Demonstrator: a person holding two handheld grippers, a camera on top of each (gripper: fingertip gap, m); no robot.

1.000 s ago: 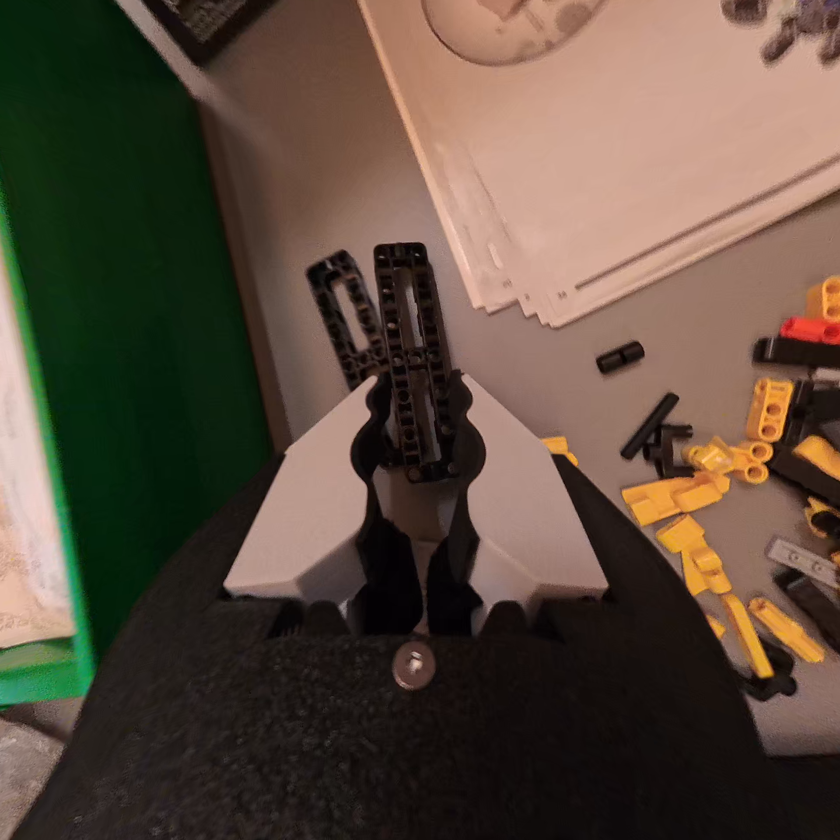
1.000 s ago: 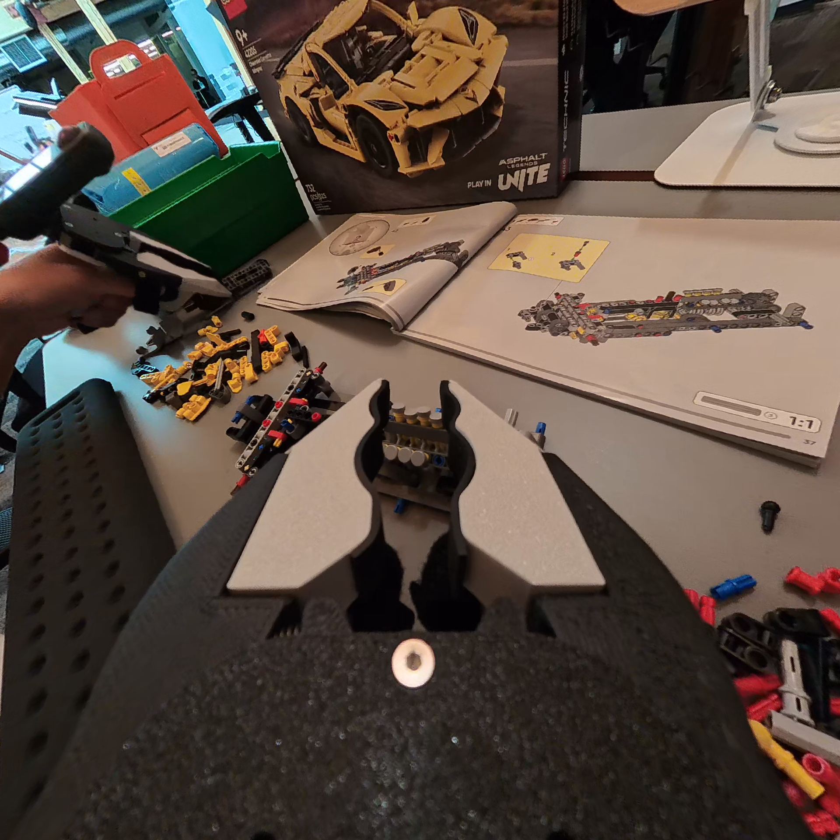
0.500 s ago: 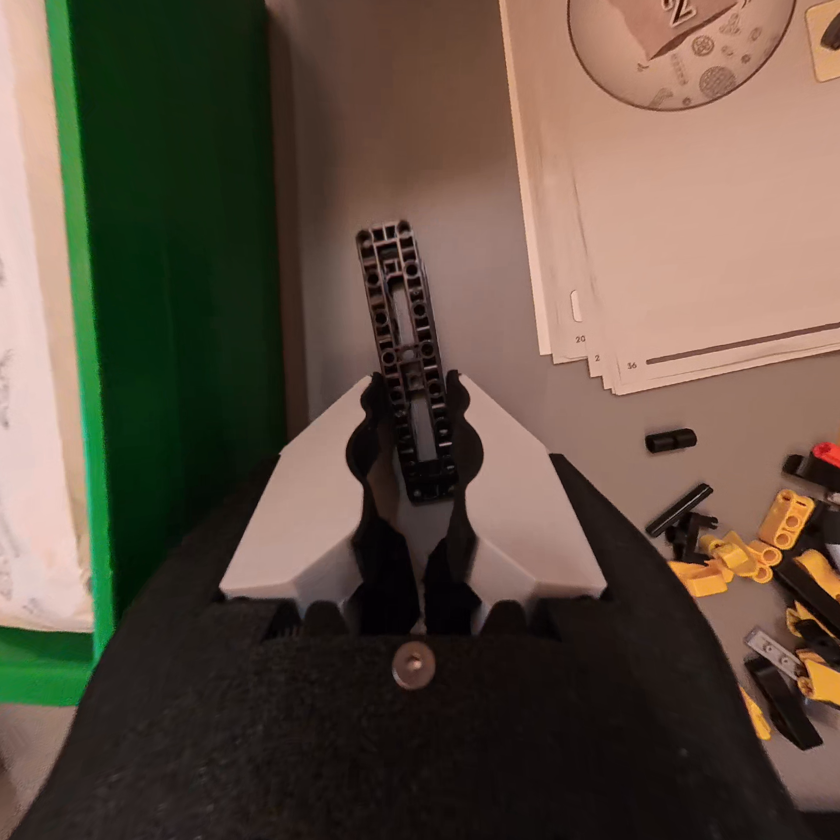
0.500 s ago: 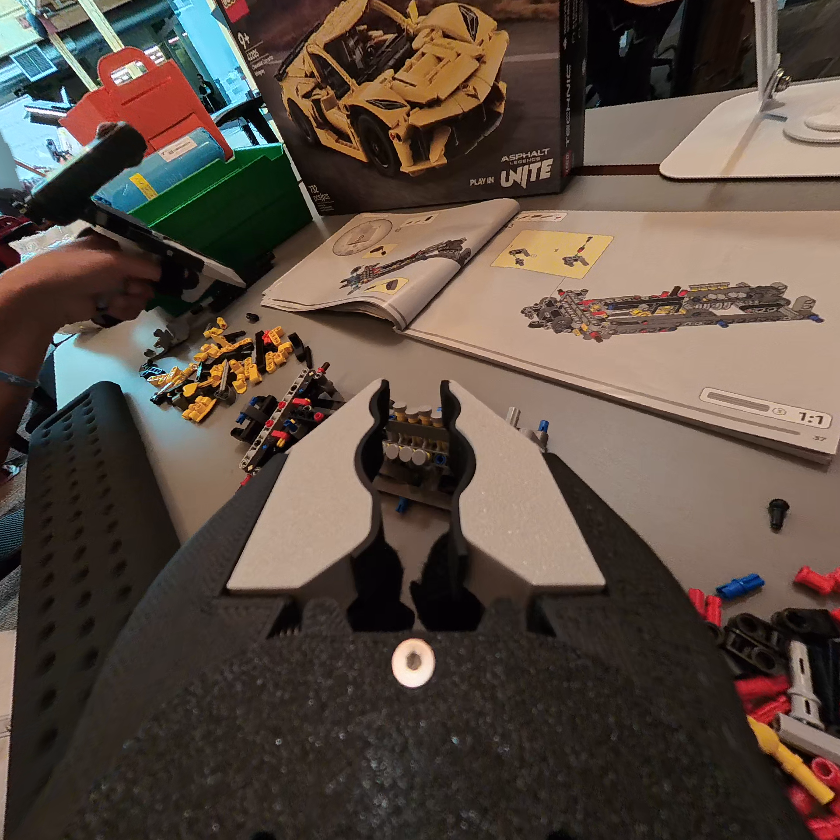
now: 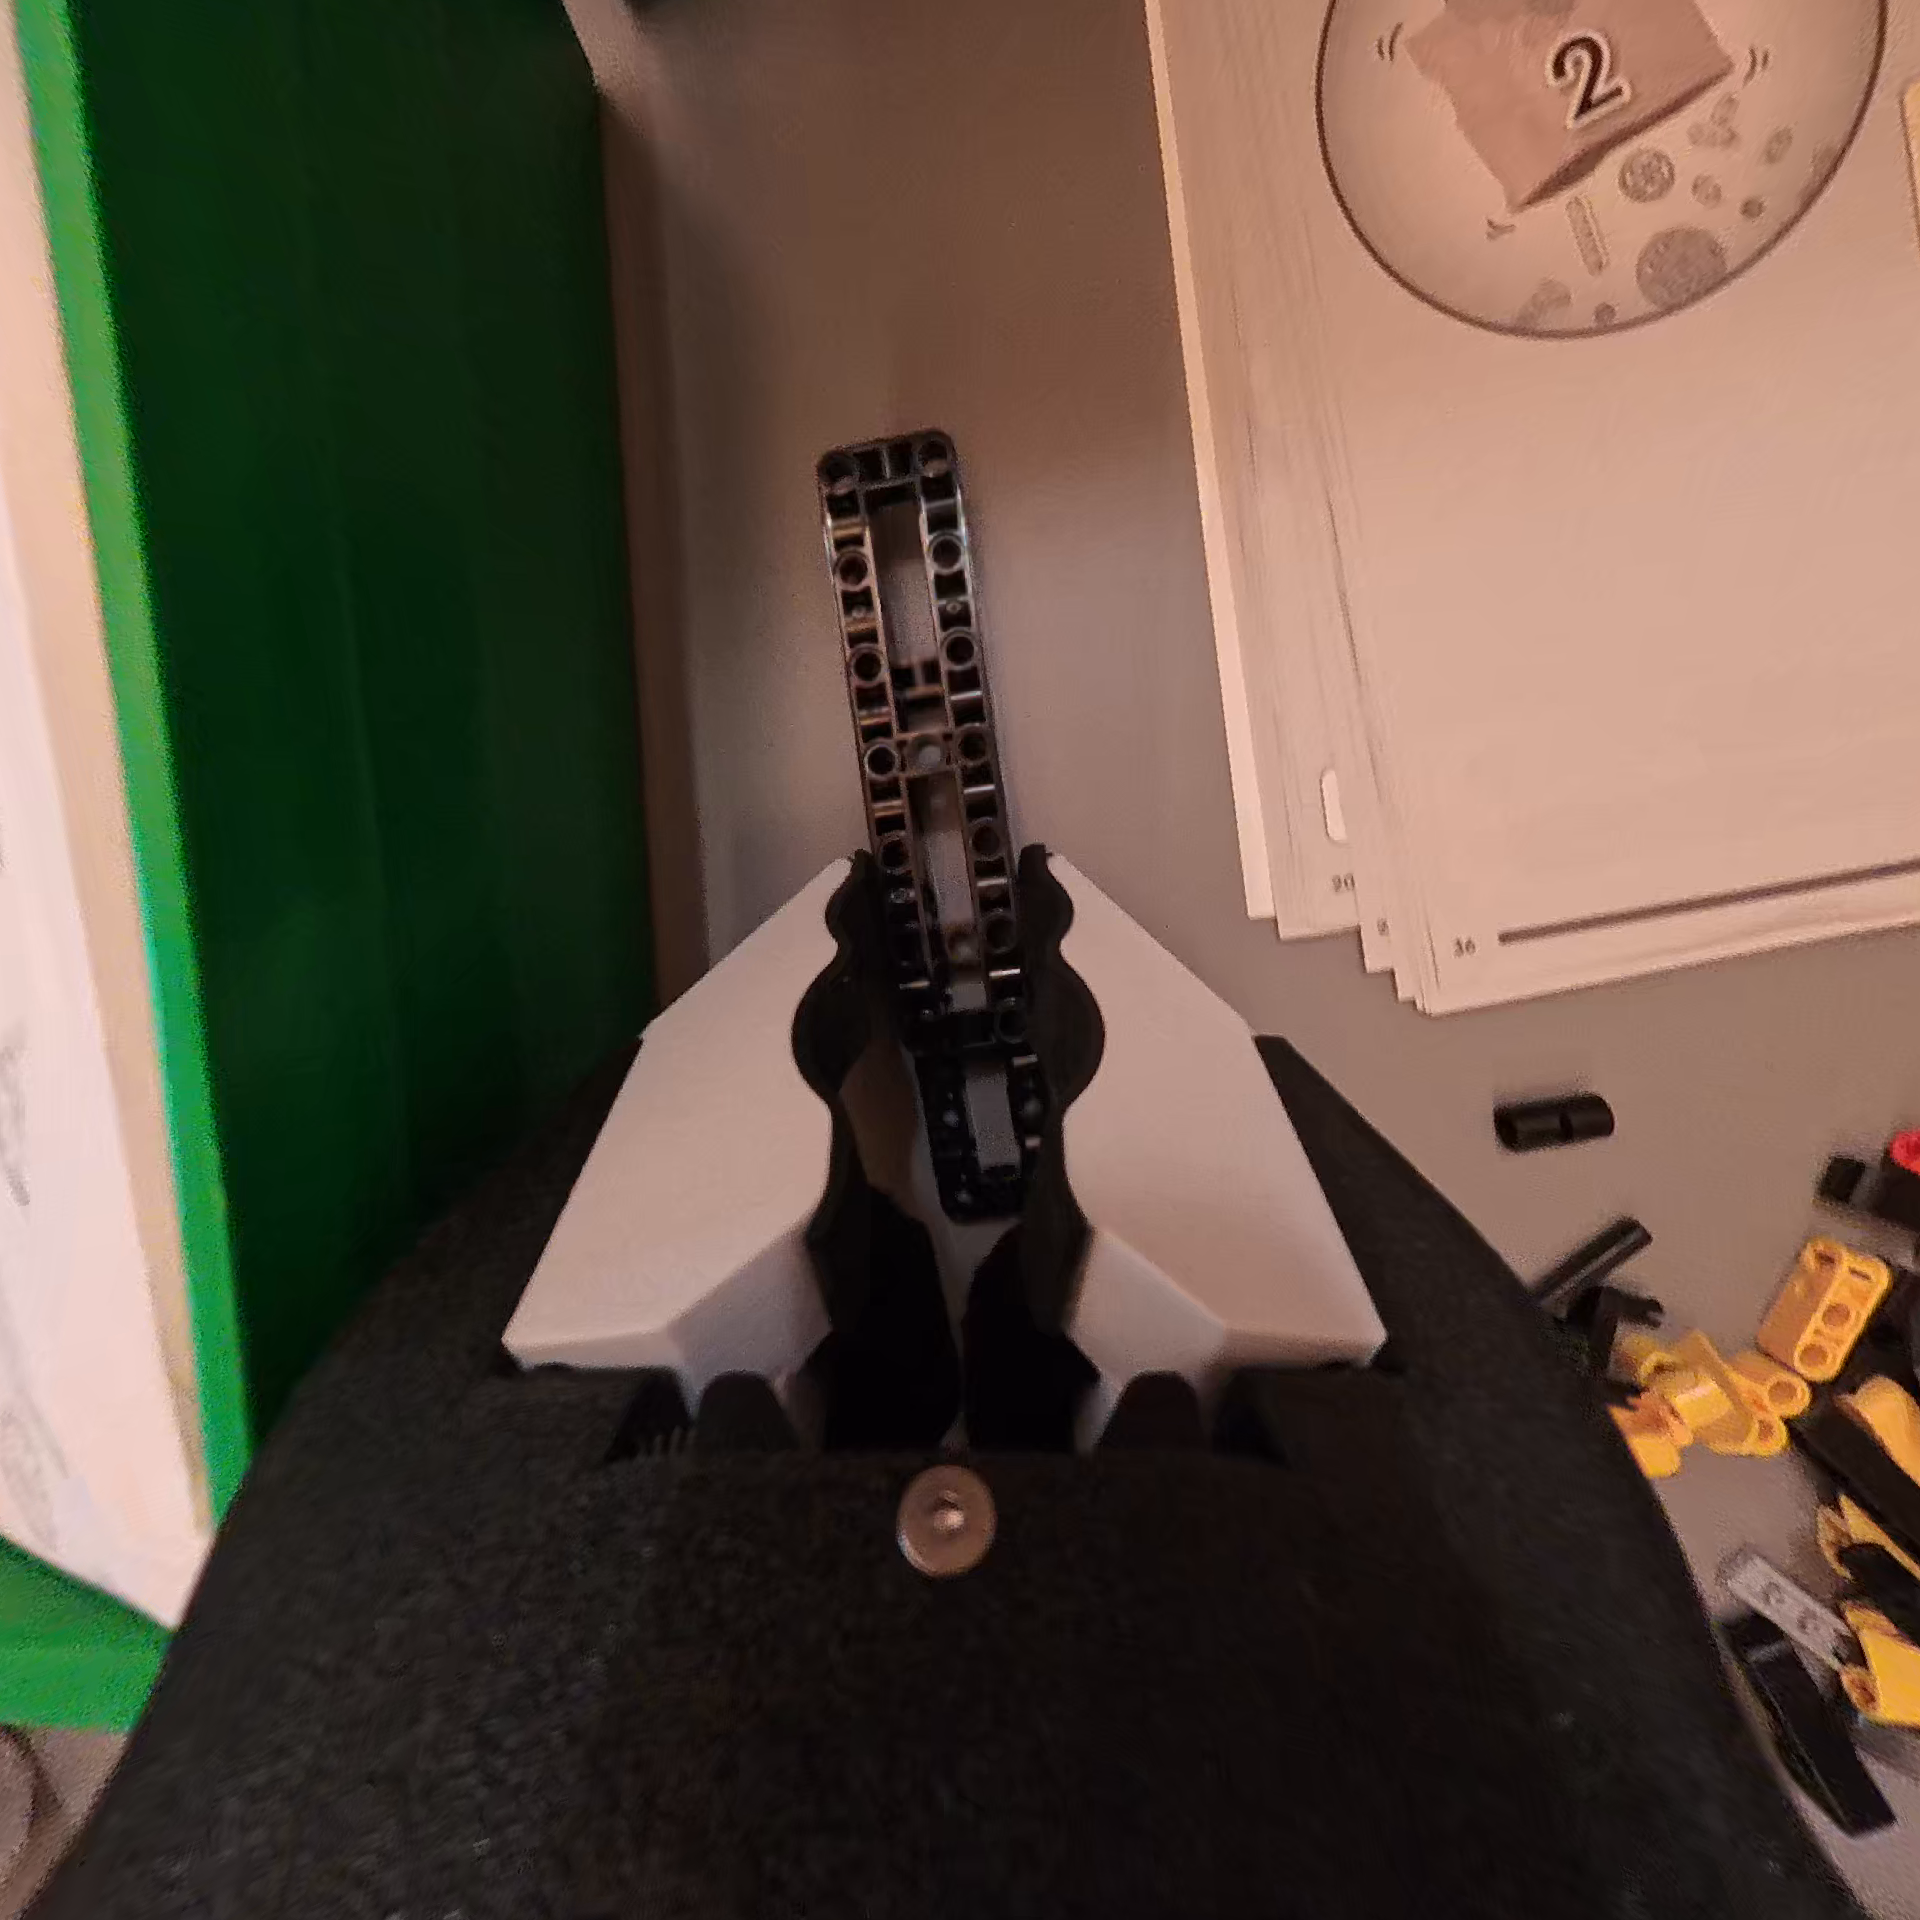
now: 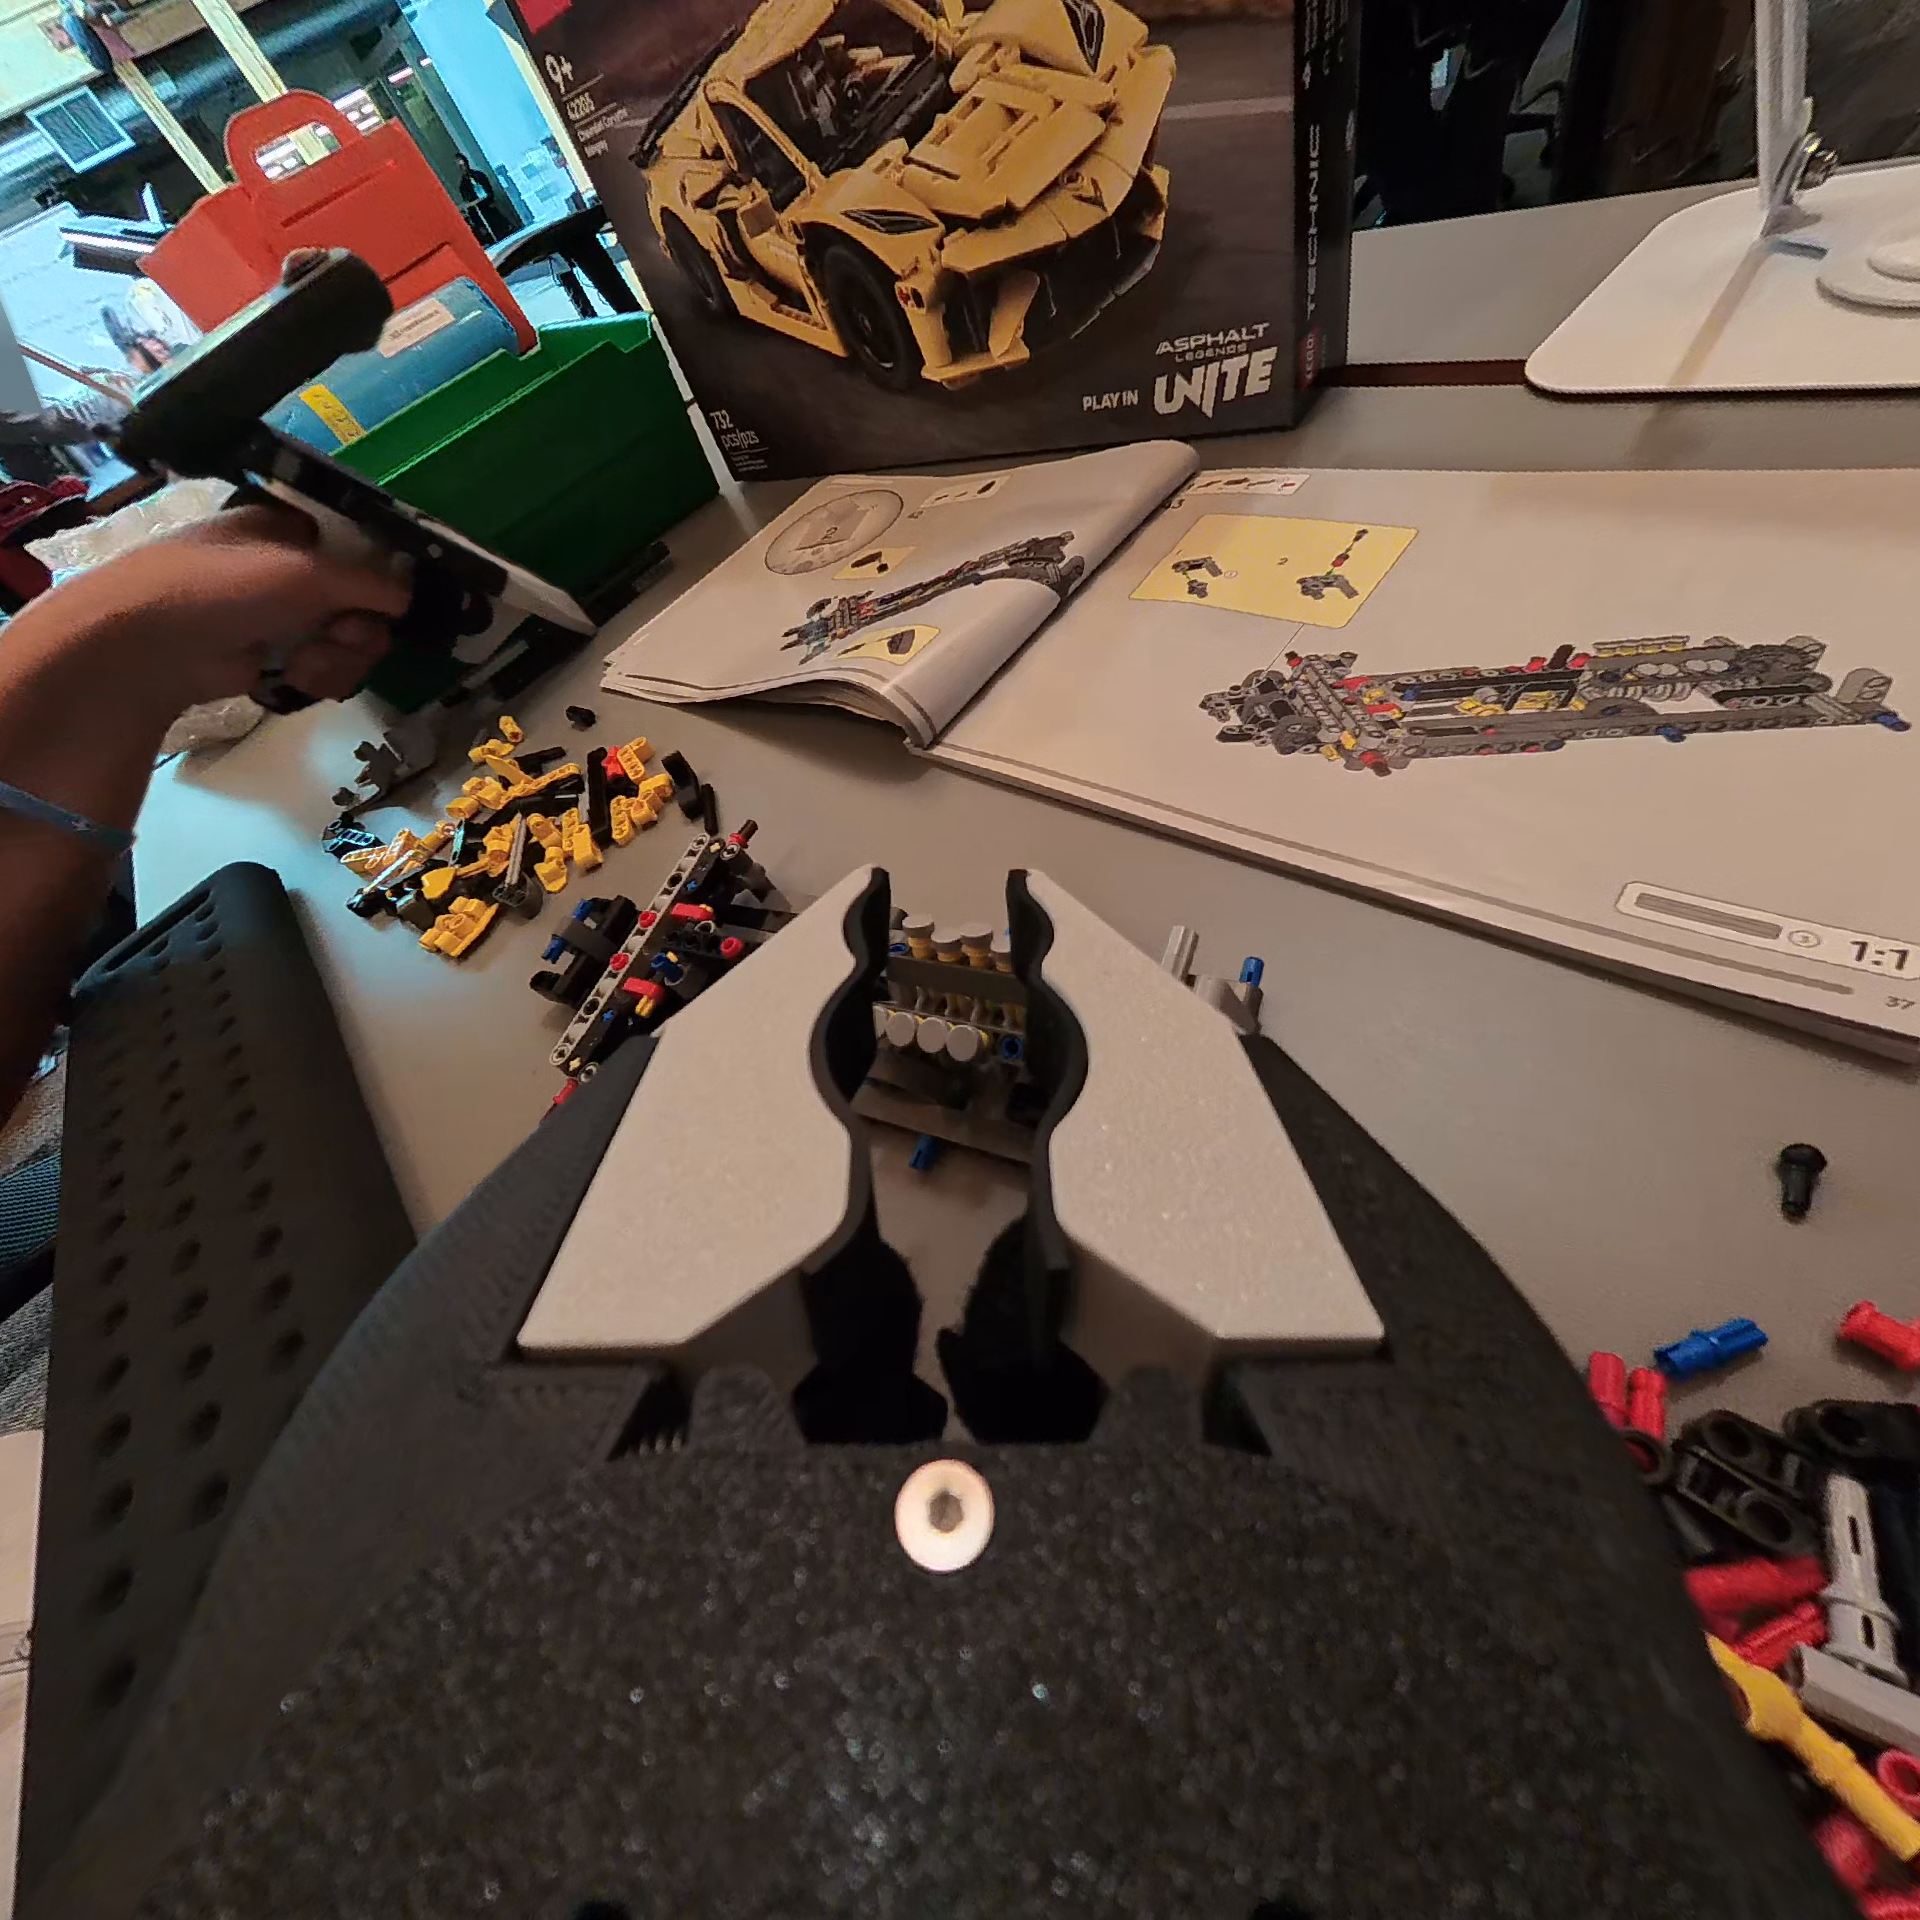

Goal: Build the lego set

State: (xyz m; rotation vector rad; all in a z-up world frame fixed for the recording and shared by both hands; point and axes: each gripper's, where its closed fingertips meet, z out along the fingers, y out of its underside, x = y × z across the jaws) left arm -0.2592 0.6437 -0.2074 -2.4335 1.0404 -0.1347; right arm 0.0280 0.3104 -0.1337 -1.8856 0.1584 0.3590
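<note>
In the left wrist view my left gripper (image 5: 945, 862) is shut on a long black Technic frame (image 5: 899, 623). The frame sticks out forward past the fingertips, above the grey table beside the green bin (image 5: 364, 623). The same gripper shows in the right wrist view (image 6: 551, 613), raised in a person's hand near the bin. My right gripper (image 6: 948, 894) is shut on the grey chassis assembly (image 6: 940, 1029), at the engine block with yellow pistons. The assembly's beams reach out to the left (image 6: 644, 935) and rest on the table.
An open instruction booklet (image 6: 1455, 727) (image 5: 1558, 520) lies behind the assembly, with the set box (image 6: 935, 208) farther back. A pile of yellow and black pieces (image 6: 530, 821) (image 5: 1714, 1382) lies at the left. Red, blue and black pins (image 6: 1766, 1558) lie at the right. A white stand base (image 6: 1714, 301) sits at the back right. Across from one pair of fingers to the other is roughly 45 cm.
My left gripper has swung with the black frame toward the green bin and booklet. The second black frame seen on the table is out of sight. My right gripper has barely moved.
</note>
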